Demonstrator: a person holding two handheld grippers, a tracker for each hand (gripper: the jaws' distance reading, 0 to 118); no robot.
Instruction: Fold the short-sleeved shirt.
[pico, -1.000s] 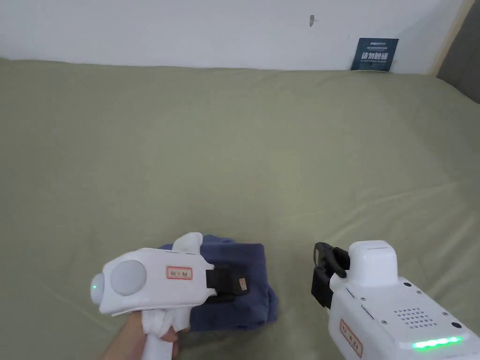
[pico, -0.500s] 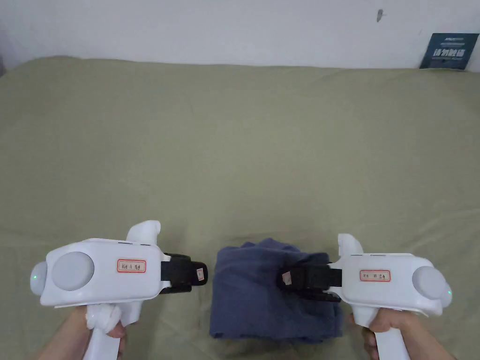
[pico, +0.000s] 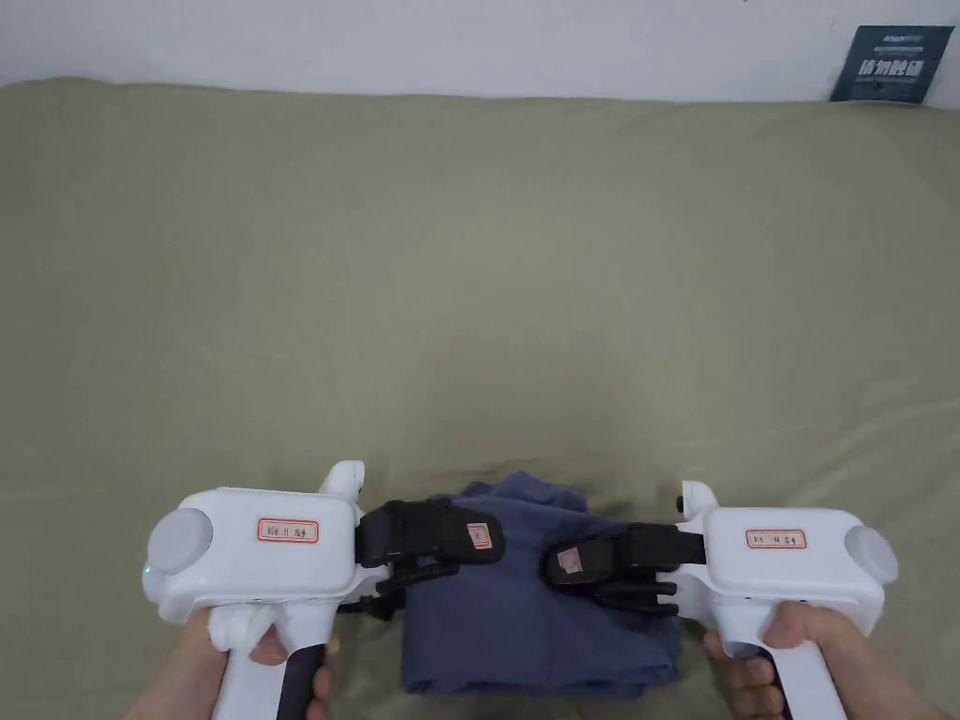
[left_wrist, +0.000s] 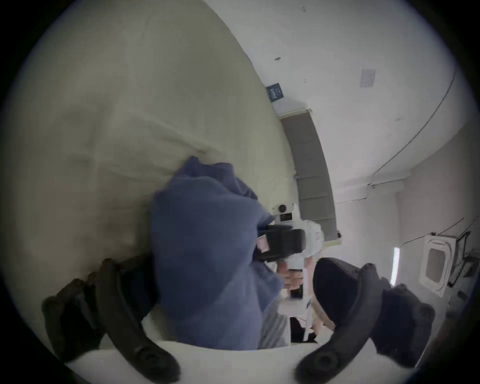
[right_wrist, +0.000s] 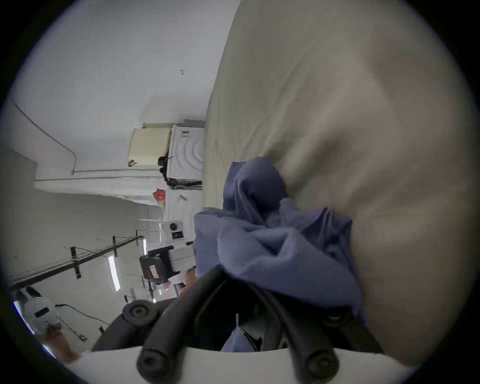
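Observation:
The dark blue short-sleeved shirt (pico: 534, 619) lies folded into a small thick rectangle near the front edge of the olive bed sheet (pico: 469, 281). My left gripper (pico: 448, 561) reaches over the shirt's left edge with its jaws spread. In the left gripper view the shirt (left_wrist: 202, 246) bulges between the wide-apart jaws of that gripper (left_wrist: 218, 267). My right gripper (pico: 586, 574) comes in from the right. In the right gripper view its jaws (right_wrist: 226, 279) meet under a bunched fold of the shirt (right_wrist: 280, 249), which hides the tips.
The bed sheet stretches wide and bare beyond the shirt, with light creases. A white wall runs along the back, with a small dark blue sign (pico: 891, 64) at the far right. A hand holds each gripper's handle at the bottom edge.
The left gripper has moved right from beside the shirt onto its left edge and spread its jaws. The right gripper has stayed at the shirt's right side. The camera has shifted.

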